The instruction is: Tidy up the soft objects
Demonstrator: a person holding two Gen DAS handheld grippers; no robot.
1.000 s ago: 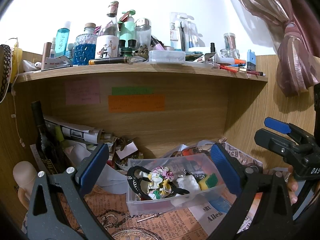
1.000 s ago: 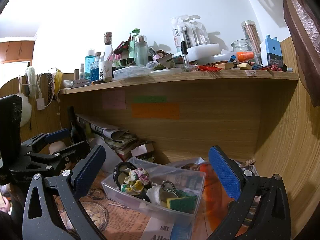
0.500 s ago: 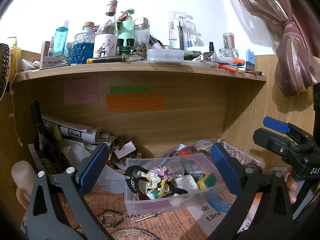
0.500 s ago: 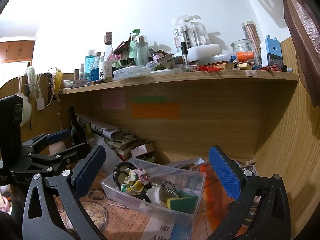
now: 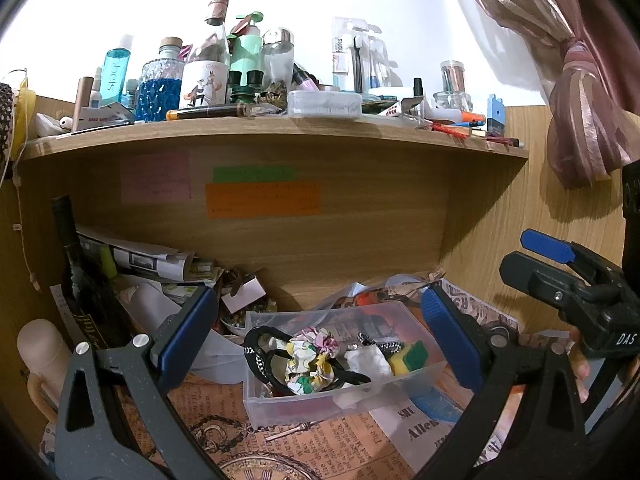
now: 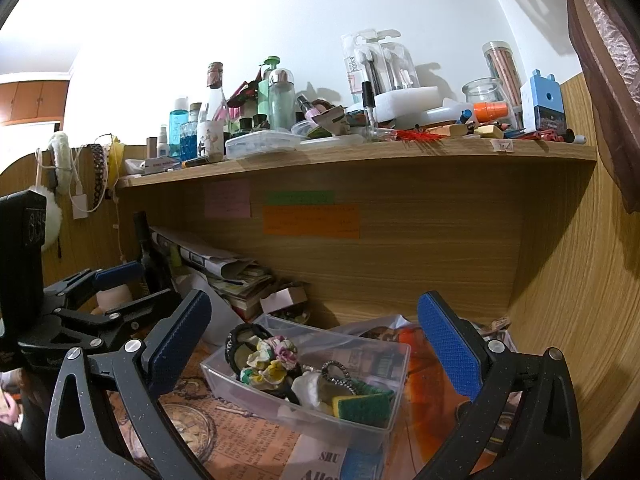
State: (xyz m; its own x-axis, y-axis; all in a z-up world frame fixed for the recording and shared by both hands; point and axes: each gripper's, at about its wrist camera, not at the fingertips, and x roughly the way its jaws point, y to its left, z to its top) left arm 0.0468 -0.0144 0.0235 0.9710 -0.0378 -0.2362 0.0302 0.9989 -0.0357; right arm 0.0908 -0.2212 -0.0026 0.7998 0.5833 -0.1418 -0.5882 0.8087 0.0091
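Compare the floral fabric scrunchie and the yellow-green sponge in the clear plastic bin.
The floral fabric scrunchie is crumpled and multicoloured; the yellow-green sponge is a flat-sided block in two solid colours. The scrunchie sits mid-bin over a black band; the sponge sits at the bin's right end. Both lie loose inside the clear plastic bin.

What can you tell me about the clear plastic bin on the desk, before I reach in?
The clear plastic bin is a shallow, lidless, rectangular tub of translucent plastic, sitting flat on newsprint-patterned paper under the wooden shelf. It holds a floral fabric scrunchie, a black headband, a white crumpled cloth and a yellow-green sponge. Both grippers, left and right, are open and apart from it.
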